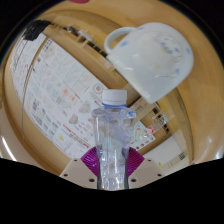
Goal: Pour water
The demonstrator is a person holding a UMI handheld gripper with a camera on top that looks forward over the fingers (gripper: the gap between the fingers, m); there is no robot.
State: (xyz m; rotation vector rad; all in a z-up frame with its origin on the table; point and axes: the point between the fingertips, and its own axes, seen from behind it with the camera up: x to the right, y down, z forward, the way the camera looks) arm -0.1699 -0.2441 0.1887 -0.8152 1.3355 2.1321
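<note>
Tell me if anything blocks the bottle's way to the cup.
Nothing visible does. The bottle, cap still on, is gripped in the tool, and the white cup sits beyond it with open space between them.

White mug [150, 58] just beyond bottle [114, 135]

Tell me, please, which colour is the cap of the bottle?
White; the cap tops the clear bottle, seen best in the gripper view.

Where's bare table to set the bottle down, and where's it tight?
Bare wood table lies right of the bottle, below the white cup. The left is taken by a printed sheet. Tightest is around the bottle cap, close under the tilted cup. The gripper jaws hold the bottle, pressing both its sides.
</note>
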